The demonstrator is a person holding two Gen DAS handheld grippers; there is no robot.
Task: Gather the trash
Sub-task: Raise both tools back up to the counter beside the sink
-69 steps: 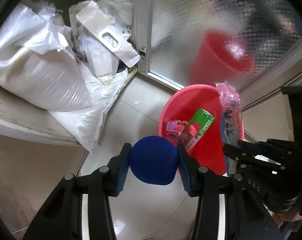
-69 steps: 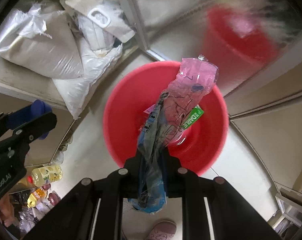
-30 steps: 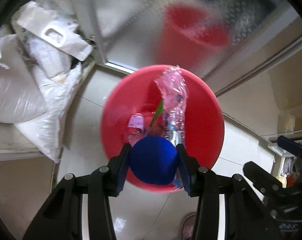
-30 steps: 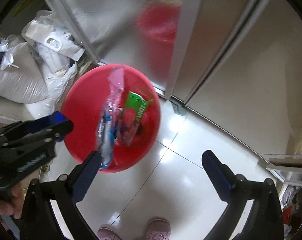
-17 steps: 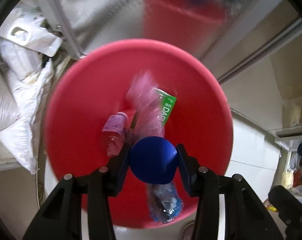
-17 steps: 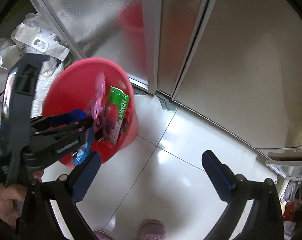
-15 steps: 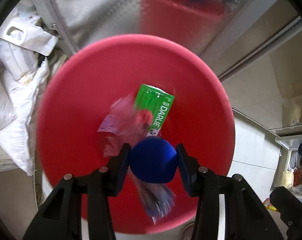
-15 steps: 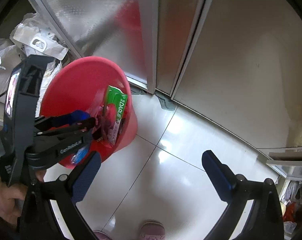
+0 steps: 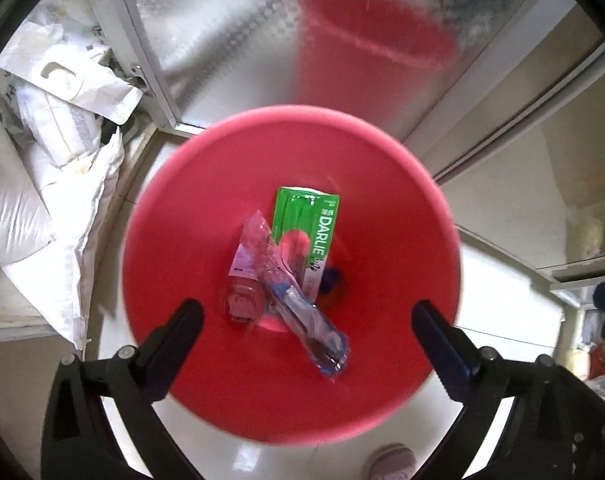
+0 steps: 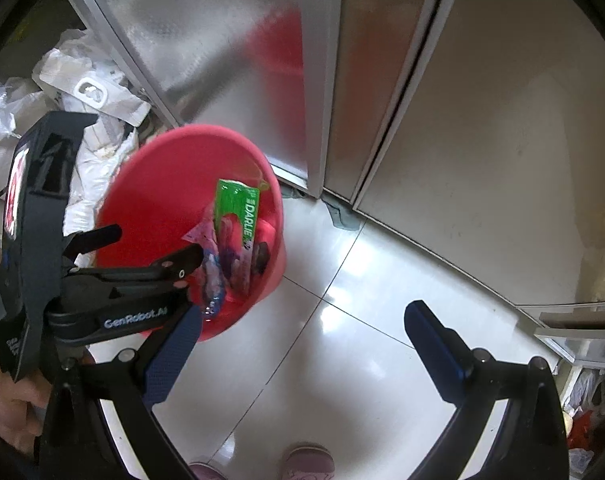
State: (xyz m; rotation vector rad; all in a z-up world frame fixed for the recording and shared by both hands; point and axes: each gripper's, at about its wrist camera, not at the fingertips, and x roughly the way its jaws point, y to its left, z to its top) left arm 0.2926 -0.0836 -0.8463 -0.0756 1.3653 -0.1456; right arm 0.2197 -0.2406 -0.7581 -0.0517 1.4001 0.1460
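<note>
A red basin (image 9: 206, 216) stands on the white tile floor and also shows in the right wrist view (image 10: 150, 200). In it lie a green DARLIE box (image 9: 306, 220), a crumpled clear plastic bottle (image 9: 298, 304), a small pink-labelled bottle (image 9: 244, 280) and a dark blue object (image 9: 332, 278), partly hidden. My left gripper (image 9: 302, 320) is open and empty above the basin. It also shows in the right wrist view (image 10: 154, 248). My right gripper (image 10: 302, 344) is open and empty over the floor, right of the basin.
White sacks and bags (image 9: 42, 160) pile up at the left. A frosted glass door (image 9: 230, 32) stands behind the basin, with a red bucket (image 9: 366, 60) blurred behind it. Metal cabinet panels (image 10: 482, 120) rise at the right. A shoe (image 10: 306, 460) is at the bottom.
My left gripper has opened and let go of the dark blue object, which now lies in the basin. The plastic bottle has settled in the basin. My right gripper stays open.
</note>
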